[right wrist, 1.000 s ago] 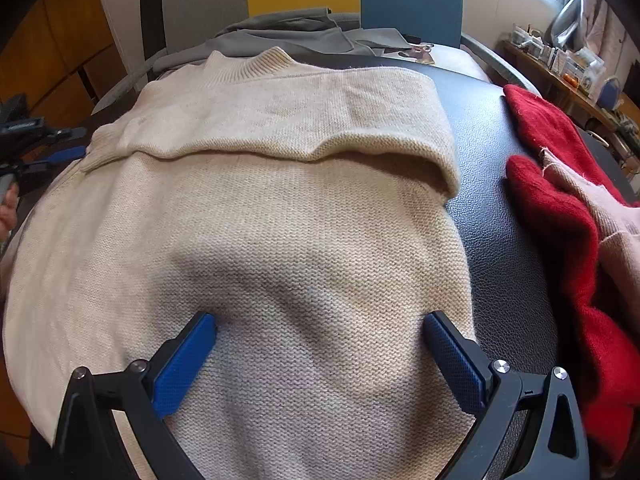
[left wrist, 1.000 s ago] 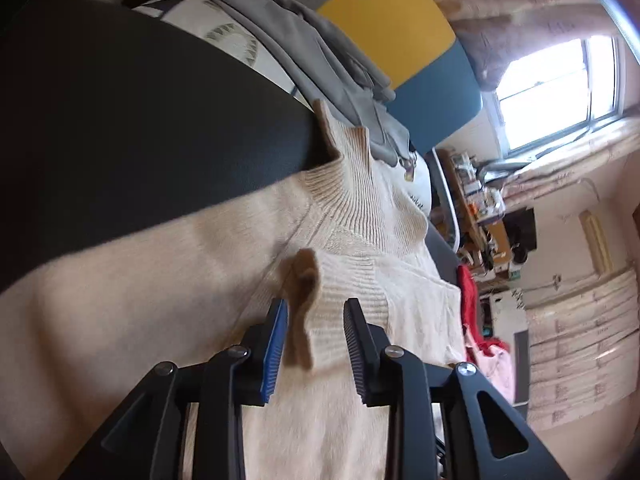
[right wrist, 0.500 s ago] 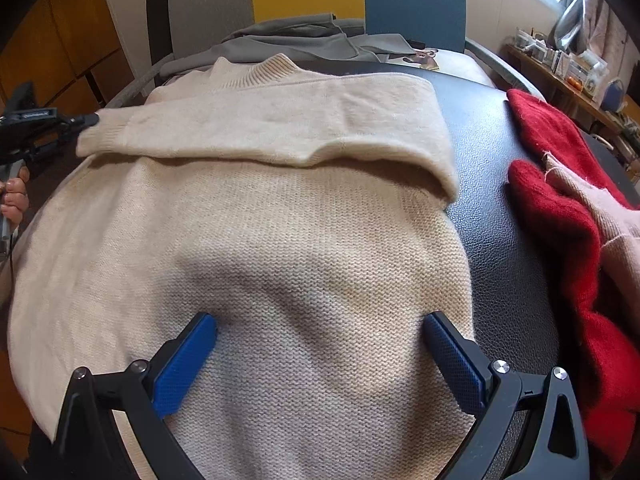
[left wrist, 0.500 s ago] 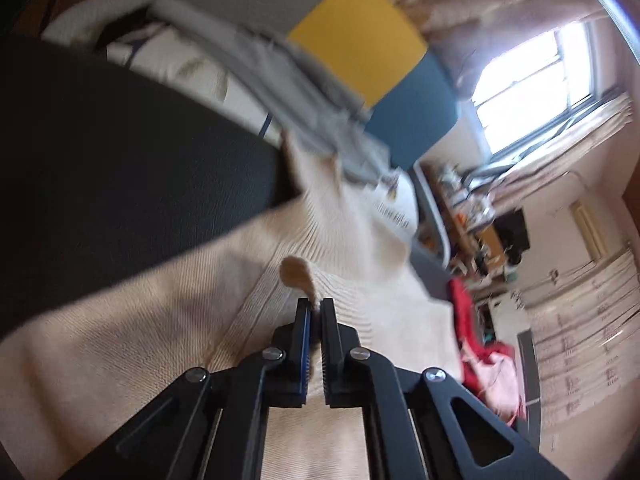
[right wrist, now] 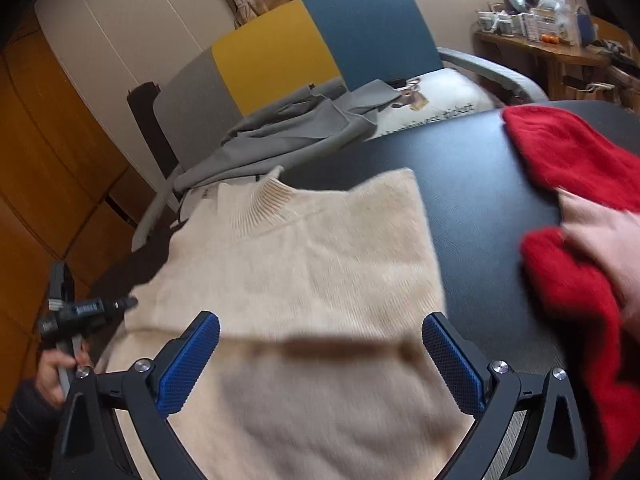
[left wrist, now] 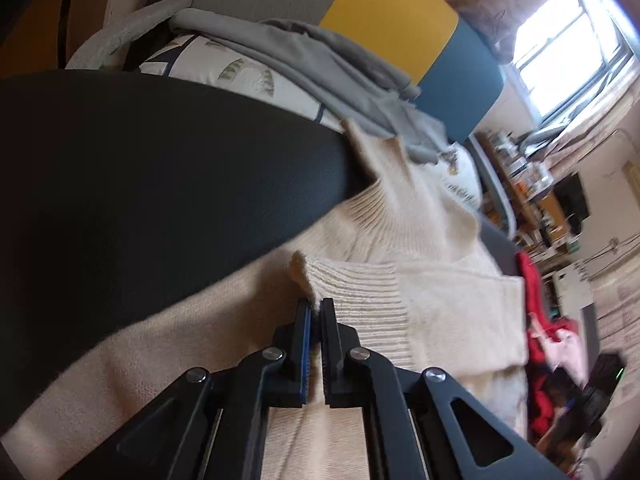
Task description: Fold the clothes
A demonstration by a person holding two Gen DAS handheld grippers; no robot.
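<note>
Cream sweater (right wrist: 304,264) lay on black counter (right wrist: 472,184), sleeve folded across chest. Left gripper (left wrist: 316,312) jaws clamped on ribbed cuff (left wrist: 352,284); thin pinch, knit likely to slip or stretch. Right gripper (right wrist: 320,360) jaws wide apart over body. Red garment (right wrist: 576,160) at 3 o'clock, snag risk.

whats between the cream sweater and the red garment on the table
Only bare black tabletop separates the cream sweater from the red garment, seen in the right wrist view.
</note>
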